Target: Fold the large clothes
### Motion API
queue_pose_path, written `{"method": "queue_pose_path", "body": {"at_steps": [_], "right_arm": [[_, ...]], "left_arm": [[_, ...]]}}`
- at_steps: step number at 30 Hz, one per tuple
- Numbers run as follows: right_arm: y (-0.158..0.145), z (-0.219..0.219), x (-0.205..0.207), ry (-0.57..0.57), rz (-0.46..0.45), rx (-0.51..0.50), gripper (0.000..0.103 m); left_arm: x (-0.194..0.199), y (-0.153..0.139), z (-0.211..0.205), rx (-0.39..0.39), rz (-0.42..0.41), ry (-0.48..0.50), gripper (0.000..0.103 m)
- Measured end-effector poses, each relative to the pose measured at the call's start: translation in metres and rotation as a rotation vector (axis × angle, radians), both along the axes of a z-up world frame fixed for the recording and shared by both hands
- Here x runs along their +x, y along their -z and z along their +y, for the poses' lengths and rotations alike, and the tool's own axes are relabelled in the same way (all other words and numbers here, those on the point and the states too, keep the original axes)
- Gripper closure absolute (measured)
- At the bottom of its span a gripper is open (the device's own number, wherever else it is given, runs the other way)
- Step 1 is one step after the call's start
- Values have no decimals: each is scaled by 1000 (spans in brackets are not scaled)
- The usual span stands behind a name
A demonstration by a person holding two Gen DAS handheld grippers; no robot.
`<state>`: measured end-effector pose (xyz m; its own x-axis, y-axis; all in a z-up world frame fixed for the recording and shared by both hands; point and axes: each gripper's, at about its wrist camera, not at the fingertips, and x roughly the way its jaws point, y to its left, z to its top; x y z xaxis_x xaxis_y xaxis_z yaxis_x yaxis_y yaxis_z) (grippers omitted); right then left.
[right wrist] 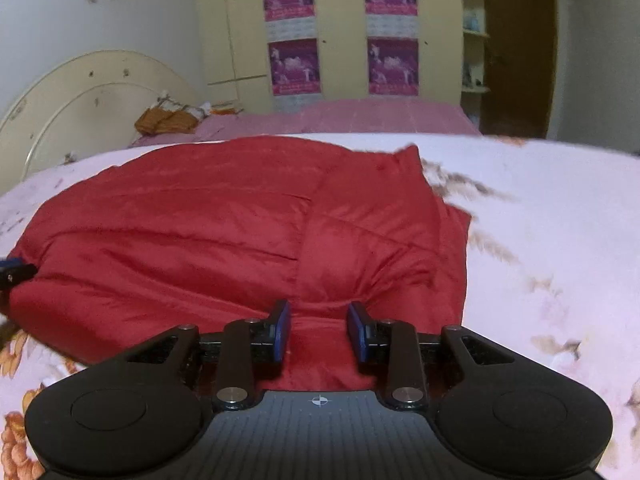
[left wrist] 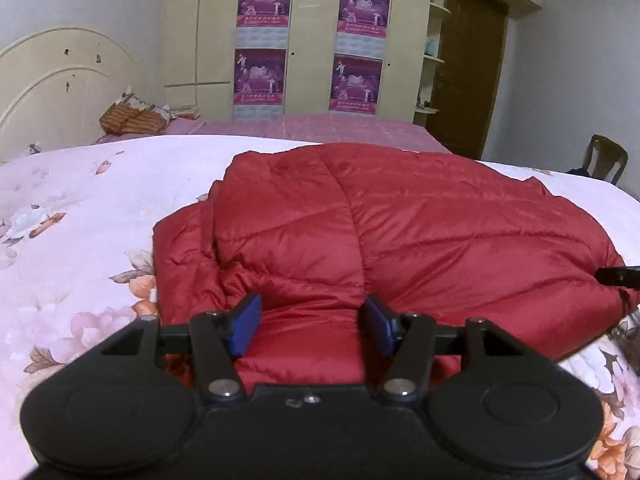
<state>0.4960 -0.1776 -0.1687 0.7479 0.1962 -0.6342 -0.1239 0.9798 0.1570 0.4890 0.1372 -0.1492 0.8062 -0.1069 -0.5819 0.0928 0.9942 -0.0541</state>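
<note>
A red quilted puffer jacket [left wrist: 380,220] lies folded in a bulky heap on the floral bed cover; it also shows in the right wrist view [right wrist: 224,232]. My left gripper [left wrist: 314,326] is open, its blue pads apart with the jacket's near edge bulging between them. My right gripper [right wrist: 319,330] is open too, pads either side of a fold at the jacket's near right edge. The right gripper's tip shows at the right edge of the left wrist view [left wrist: 618,276], and the left gripper's tip at the left edge of the right wrist view [right wrist: 16,272].
The pink floral bed cover [left wrist: 80,216] spreads around the jacket. A cream headboard [left wrist: 52,84], striped pillow [left wrist: 132,120], wardrobe with purple posters [left wrist: 312,40], brown door [left wrist: 472,64] and a chair [left wrist: 604,158] stand beyond.
</note>
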Motion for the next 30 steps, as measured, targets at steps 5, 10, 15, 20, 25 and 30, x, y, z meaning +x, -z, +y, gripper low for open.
{"method": "queue_pose_path", "body": {"at_steps": [5,10,15,20,25,30], "right_arm": [[-24,-26,-23,155,-26,99,52],[-30,-68,-55,274,-3,341,23],[-12,-79,-59,359,83,612,37],[4,-85,-43,435,119,716,46],[11,-87,-25,465,102,732,51],[14,-87,-7,460,111,700,65]], "left_arm": [[-41,-29,15,-42,-102,-158,16],[-69,-25,43,-361,-22,-240,26],[-56,10,58,-696,62,-319,34],[-24,30,66,-805,48,-392,41],[5,33,68,-792,46,-412,47],[13,33,65,-723,58,-418,63]]}}
